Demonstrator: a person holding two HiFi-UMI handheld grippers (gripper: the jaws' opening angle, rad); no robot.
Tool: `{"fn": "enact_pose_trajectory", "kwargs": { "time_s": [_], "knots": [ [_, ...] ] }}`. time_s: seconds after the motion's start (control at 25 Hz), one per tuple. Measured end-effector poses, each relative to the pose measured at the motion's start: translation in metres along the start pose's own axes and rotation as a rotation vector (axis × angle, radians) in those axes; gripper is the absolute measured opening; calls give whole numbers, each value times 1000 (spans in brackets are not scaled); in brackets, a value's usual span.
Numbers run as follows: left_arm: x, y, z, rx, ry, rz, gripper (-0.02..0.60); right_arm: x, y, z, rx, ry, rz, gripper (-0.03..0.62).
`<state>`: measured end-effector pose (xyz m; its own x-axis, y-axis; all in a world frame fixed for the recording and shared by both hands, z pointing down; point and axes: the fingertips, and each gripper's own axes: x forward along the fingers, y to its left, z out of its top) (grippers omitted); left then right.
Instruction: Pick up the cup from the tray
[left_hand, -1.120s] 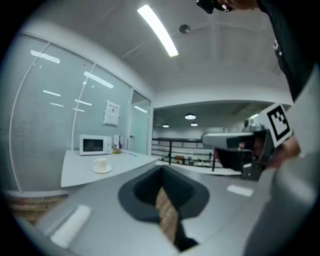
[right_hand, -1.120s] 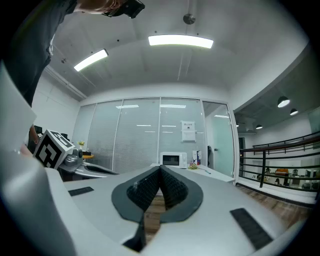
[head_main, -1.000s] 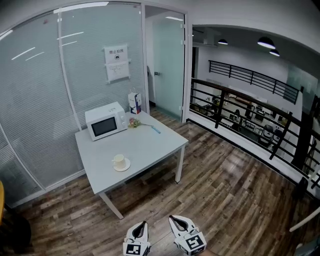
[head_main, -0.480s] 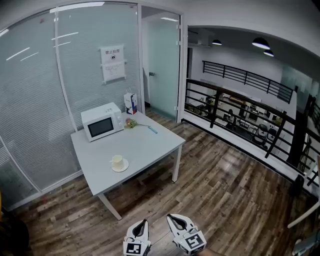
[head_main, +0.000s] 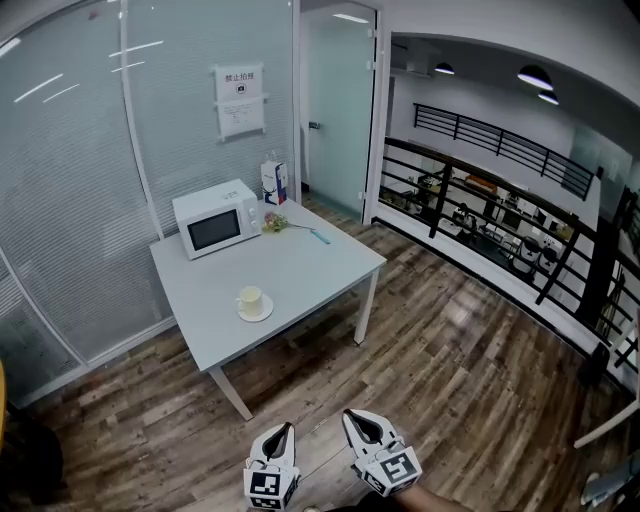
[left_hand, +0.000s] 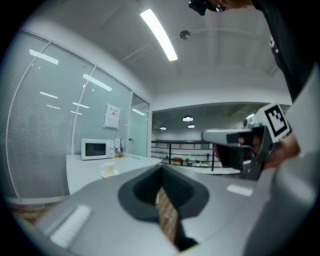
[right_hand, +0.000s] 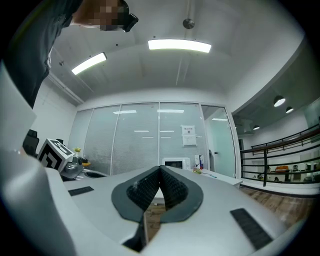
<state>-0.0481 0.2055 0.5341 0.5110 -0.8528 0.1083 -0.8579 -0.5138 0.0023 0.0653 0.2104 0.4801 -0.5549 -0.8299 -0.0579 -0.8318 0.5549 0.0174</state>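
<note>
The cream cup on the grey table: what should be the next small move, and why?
Probably step toward the grey square table and raise one gripper. The small cream cup stands on its round white saucer far ahead, while the left gripper and right gripper hang low, both shut and empty.

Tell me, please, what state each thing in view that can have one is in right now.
cup: upright on its saucer, untouched.
saucer: flat on the table, under the cup.
microwave: door shut.
carton: upright near the microwave.
left gripper: shut, empty, away from the table.
right gripper: shut, empty, away from the table.
</note>
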Motion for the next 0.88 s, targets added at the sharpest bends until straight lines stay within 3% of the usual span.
{"fn": "enact_pose_trajectory", "kwargs": {
  "time_s": [0.32,0.88],
  "knots": [
    [28,21,0,5,10,37,5,31,-17,2,-19,-2,42,5],
    [133,27,26,26,13,137,5,95,-107,0,5,-13,176,5]
  ]
}}
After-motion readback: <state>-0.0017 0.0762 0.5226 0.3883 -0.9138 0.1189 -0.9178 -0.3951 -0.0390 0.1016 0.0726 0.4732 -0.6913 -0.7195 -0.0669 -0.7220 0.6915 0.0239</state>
